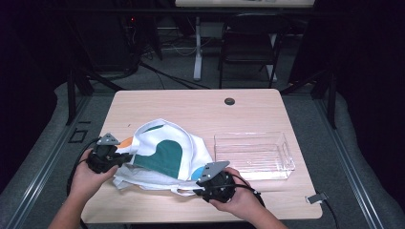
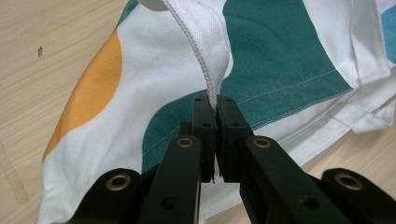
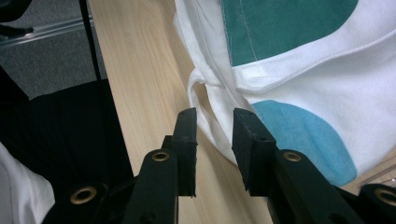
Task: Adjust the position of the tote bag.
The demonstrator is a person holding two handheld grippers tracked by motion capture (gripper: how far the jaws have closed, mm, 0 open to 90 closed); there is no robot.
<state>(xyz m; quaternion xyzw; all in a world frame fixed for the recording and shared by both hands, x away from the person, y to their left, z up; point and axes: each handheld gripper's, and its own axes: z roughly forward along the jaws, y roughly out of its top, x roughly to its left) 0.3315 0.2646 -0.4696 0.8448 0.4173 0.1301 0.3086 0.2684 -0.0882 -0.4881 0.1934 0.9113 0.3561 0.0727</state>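
Cloth (image 1: 165, 155) lies crumpled on the table (image 1: 191, 102) between both hands — left gripper (image 2: 215, 105) pinches its raised hem, while right gripper (image 3: 215, 122), jaws parted, hangs just beside the near edge — bin (image 1: 253, 155) to its right.

Left gripper (image 2: 216, 105) jaws clamped, right gripper (image 3: 215, 122) jaws apart

table (image 1: 157, 102): light wood | on it: white cloth bag (image 1: 165, 155) w/ colour patches, clear plastic tray (image 1: 253, 153)
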